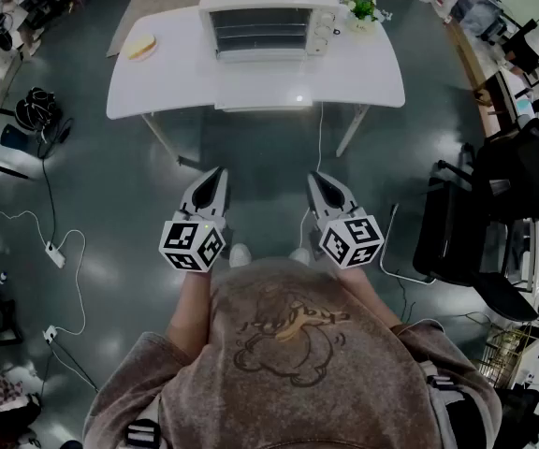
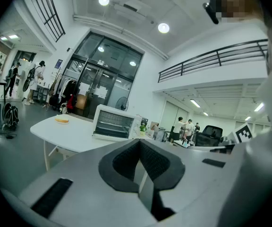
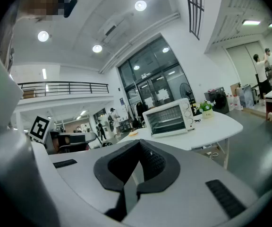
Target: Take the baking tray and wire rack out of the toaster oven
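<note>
Head view: I hold the left gripper (image 1: pixel 218 174) and right gripper (image 1: pixel 315 178) pressed together, empty, well apart from the toaster oven (image 1: pixel 268 15).

- Your head camera is looking steeply down past your chest, with the white table (image 1: pixel 167 78) and toaster oven (image 1: pixel 265 17) well ahead.
- Your left gripper (image 2: pixel 140 145) camera is facing roughly level along its jaws, far from the oven.
- Your right gripper (image 3: pixel 138 144) camera is doing likewise.
- All three views are sharing table and oven.
</note>
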